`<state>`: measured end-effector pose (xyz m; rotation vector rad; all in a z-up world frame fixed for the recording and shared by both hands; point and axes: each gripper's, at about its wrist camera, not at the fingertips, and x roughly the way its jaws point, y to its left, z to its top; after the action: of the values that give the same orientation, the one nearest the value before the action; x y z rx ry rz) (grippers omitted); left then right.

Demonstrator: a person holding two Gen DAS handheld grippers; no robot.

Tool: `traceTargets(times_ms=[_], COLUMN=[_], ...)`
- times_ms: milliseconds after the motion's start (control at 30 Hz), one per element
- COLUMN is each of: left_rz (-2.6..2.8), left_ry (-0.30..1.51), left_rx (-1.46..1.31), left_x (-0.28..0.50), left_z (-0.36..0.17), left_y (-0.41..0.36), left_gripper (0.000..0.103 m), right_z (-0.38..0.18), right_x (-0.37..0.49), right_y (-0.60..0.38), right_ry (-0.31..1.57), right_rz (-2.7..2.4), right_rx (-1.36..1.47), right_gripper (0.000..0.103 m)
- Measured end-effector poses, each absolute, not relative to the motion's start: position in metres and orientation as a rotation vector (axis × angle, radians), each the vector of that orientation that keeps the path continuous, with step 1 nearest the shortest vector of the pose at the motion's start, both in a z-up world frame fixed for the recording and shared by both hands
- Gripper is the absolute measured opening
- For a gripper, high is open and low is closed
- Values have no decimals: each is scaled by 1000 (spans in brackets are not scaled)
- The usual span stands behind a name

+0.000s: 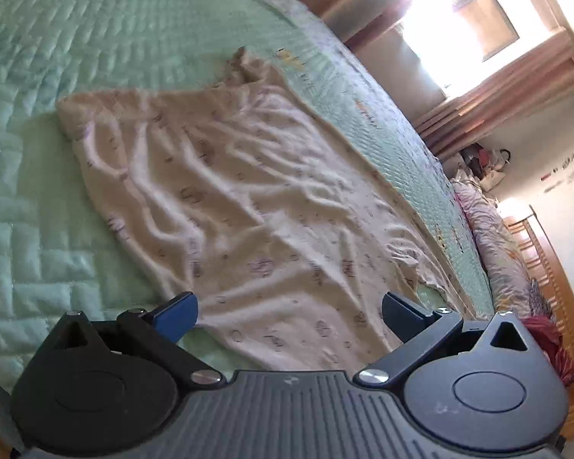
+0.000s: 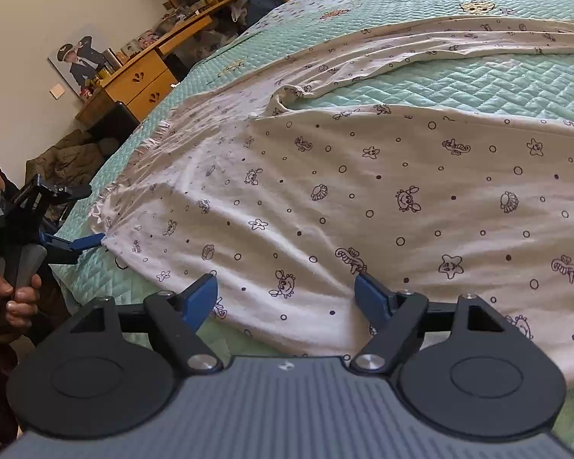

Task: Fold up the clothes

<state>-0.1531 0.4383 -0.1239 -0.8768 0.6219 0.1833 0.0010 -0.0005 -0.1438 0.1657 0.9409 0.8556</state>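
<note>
Bed (image 2: 478, 84) with mint quilted cover fills both views. White printed garment (image 2: 363, 199) lies spread flat on it, wrinkled, legs running toward far side. Wooden desk (image 2: 134, 80) with drawers beside bed, against wall. Left hand-held gripper (image 1: 289, 315) released, jaws wide, garment edge below them. Right hand-held gripper (image 2: 287, 298) released, jaws wide apart over near hem, pads not pressing cloth.
</note>
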Motion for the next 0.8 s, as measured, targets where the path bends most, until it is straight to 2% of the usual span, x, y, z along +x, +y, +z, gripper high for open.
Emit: traceTargets(times_ms=[233, 433, 600, 800], left_rz=[56, 30, 40, 78], left_ry=[599, 715, 726, 613], left_rx=[-790, -763, -762, -791], left_x=[-117, -66, -62, -52], left_z=[-97, -129, -140, -113], left_y=[395, 368, 366, 380], left_gripper=[102, 102, 102, 102], right_z=[-136, -122, -151, -145], right_x=[-1, 11, 34, 39], right_y=[-1, -12, -29, -28], right_ry=[937, 829, 909, 898], right_rz=[848, 839, 768, 808], right_rx=[165, 235, 302, 287], right_gripper=[79, 80, 80, 80])
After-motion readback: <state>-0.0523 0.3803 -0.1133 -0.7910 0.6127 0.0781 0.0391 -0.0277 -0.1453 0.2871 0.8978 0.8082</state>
